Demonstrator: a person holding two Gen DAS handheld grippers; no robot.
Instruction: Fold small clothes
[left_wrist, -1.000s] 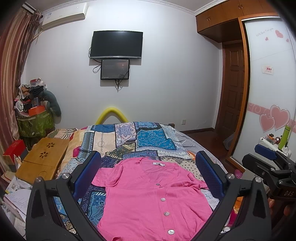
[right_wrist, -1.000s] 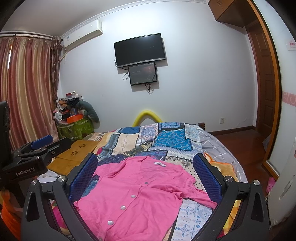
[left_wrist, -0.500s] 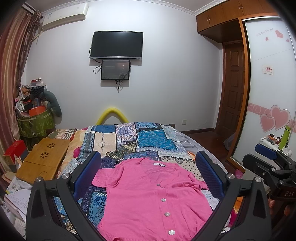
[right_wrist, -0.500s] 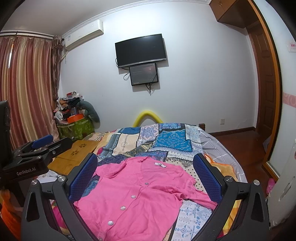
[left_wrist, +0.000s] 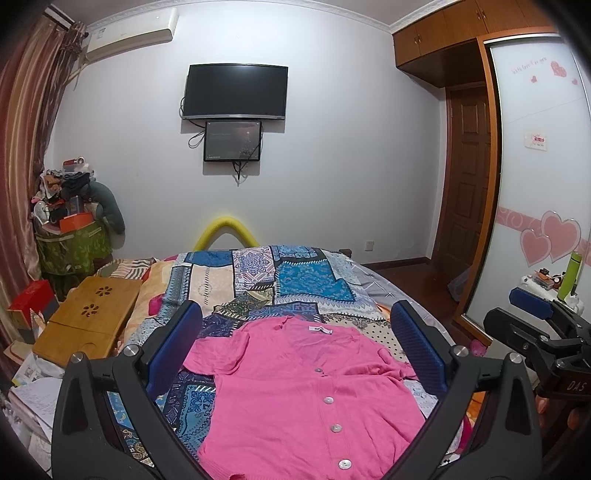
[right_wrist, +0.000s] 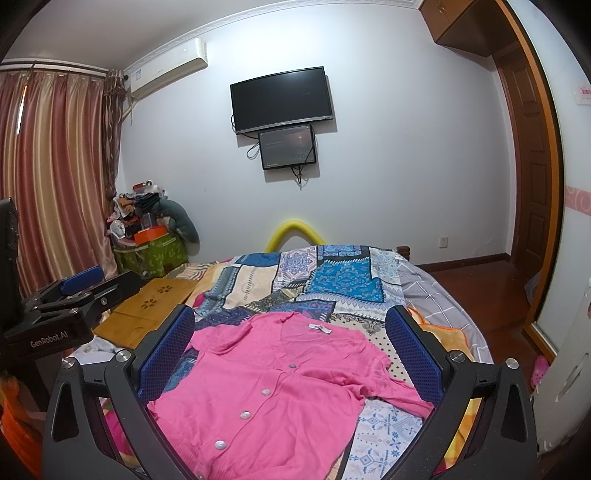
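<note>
Pink top (left_wrist: 295, 391) lies flat, unfolded on quilt (left_wrist: 306, 280). L gripper (left_wrist: 295, 347) & R gripper (right_wrist: 291, 350) both spread wide above it, holding nothing.

The room is bright with soft, even light, though the lamp itself is out of view. Shadows are faint. Both pictures are sharp in the middle. Straight lines bend near the edges, and the corners go black and a bit blurry.

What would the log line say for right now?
stage: before first fold | pink cardigan: flat, buttoned, on patchwork bedspread | left gripper: open, empty | right gripper: open, empty
</note>
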